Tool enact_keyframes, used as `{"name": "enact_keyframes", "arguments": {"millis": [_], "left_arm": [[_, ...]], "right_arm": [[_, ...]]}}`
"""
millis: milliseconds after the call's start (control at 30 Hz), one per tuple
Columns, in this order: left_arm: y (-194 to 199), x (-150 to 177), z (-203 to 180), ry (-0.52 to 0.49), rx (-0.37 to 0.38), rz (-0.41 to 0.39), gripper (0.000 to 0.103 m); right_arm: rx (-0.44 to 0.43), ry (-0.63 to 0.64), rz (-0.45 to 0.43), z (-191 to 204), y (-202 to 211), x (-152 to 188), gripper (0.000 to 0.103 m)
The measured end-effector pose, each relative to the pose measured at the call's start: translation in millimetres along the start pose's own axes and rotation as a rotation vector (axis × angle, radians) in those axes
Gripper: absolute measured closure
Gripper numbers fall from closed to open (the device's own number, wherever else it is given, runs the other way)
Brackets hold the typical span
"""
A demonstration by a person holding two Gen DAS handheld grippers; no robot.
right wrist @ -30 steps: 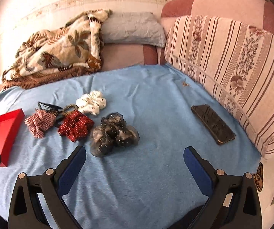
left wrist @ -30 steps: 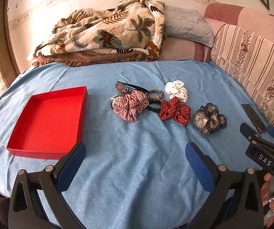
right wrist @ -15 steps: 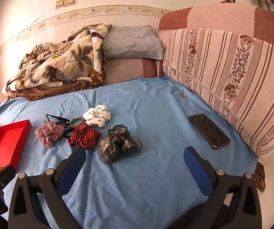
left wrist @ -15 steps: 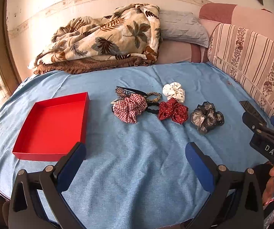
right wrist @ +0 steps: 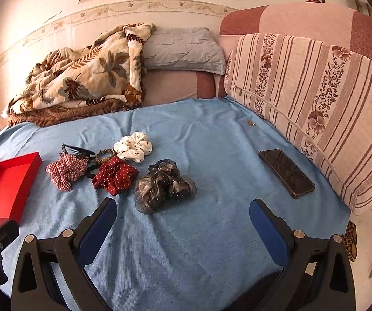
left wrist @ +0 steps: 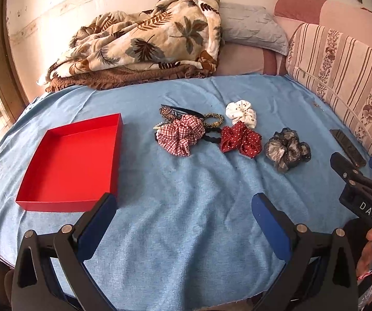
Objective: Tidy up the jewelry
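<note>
Mid-bed on the blue sheet (left wrist: 186, 220), scrunchies (left wrist: 240, 140) cluster right of the red box (left wrist: 69, 160). Soft, light; pinch a fabric fold. Left gripper (left wrist: 184, 207) and right gripper (right wrist: 183, 213) both gape wide, empty.

Warm daylight from left, sharp, fisheye-curved edges
</note>
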State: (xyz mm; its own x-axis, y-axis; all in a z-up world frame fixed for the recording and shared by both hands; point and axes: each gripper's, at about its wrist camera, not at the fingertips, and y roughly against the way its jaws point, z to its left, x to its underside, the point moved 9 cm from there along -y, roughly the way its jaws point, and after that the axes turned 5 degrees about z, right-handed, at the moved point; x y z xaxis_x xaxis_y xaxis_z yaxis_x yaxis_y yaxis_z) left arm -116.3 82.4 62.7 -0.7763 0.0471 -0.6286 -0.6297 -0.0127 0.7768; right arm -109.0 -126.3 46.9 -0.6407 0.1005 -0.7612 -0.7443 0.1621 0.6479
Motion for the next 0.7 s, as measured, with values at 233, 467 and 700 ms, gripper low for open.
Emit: {"name": "enact_keyframes", "arguments": {"millis": [233, 467, 700], "left_arm": [[-7, 0, 7, 0.019, -0.005, 0.016, 0.000], [-12, 0, 9, 0.015, -0.024, 0.017, 0.000], [-16, 1, 8, 0.004, -0.037, 0.023, 0.000]], "right_arm": [[0.048, 0.045, 0.010, 1, -7, 1, 0.000], [0.100, 0.098, 0.019, 1, -14, 3, 0.002], [0.101, 0.118, 0.041, 3, -21, 8, 0.002]]}}
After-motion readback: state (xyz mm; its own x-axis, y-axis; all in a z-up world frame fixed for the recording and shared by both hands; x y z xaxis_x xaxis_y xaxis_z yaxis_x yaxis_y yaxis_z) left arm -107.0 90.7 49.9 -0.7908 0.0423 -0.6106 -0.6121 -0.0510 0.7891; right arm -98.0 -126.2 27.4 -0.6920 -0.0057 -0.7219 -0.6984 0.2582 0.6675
